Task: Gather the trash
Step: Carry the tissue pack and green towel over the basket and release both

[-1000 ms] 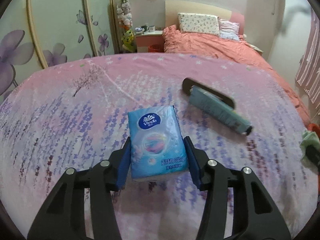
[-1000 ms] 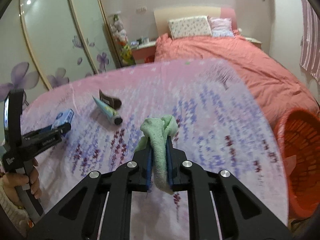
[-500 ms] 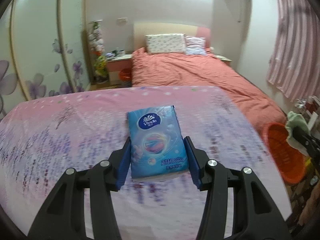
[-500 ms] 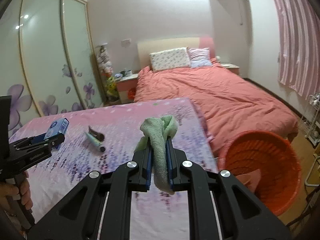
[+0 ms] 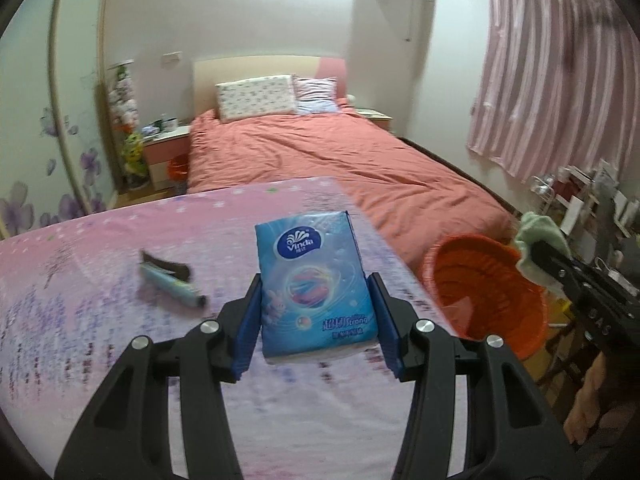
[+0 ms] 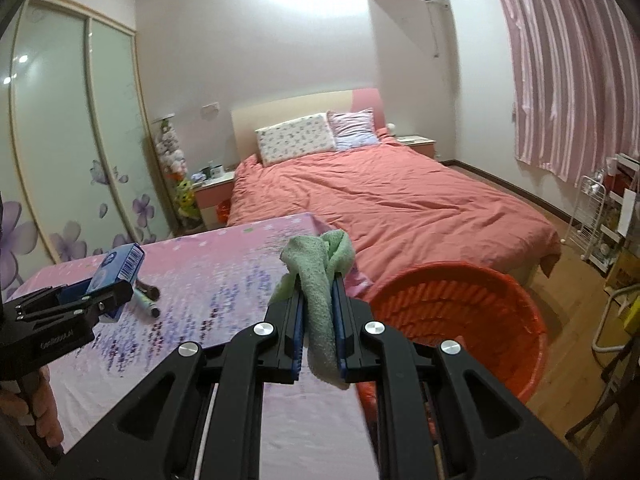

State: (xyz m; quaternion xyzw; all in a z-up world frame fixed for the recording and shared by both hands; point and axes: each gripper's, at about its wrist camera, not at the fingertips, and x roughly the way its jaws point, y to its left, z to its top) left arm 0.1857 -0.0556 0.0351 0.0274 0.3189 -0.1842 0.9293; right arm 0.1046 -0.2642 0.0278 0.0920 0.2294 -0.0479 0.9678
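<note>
Count, left to right. One sliding wardrobe (image 6: pixel 68 152) with flower decals. One tube (image 5: pixel 170 286) lying on the flowered table cover (image 5: pixel 100 280), with one dark flat item (image 5: pixel 166 266) touching its far side; what that item is cannot be determined. One blue Vinda tissue pack (image 5: pixel 314 280), clamped by its sides between the blue pads of the left gripper (image 5: pixel 316 316), held above the cover. One bed (image 6: pixel 380 200) with two pillows. One green cloth (image 6: pixel 320 300), pinched in the narrow gap of the right gripper (image 6: pixel 318 320), its upper end bunched above the fingertips and its lower end hanging below them. One orange basket (image 6: pixel 460 312) on the wooden floor, just beside the table's right edge. One pink striped curtain (image 6: pixel 572 80).

Changes from half a second ago: both cameras have swung further right. In the left view the tube has come back into sight at left, and the basket stands nearer the centre. In the right view the basket is larger and closer beneath the cloth. Both grips are unchanged.

Limits: the left view is motion-blurred, so the tube's print is unreadable. The basket's near rim is cut off behind the right gripper. Something pale lies inside the basket; its identity cannot be determined. The wire rack (image 6: pixel 600 224) at far right is cluttered and indistinct.
</note>
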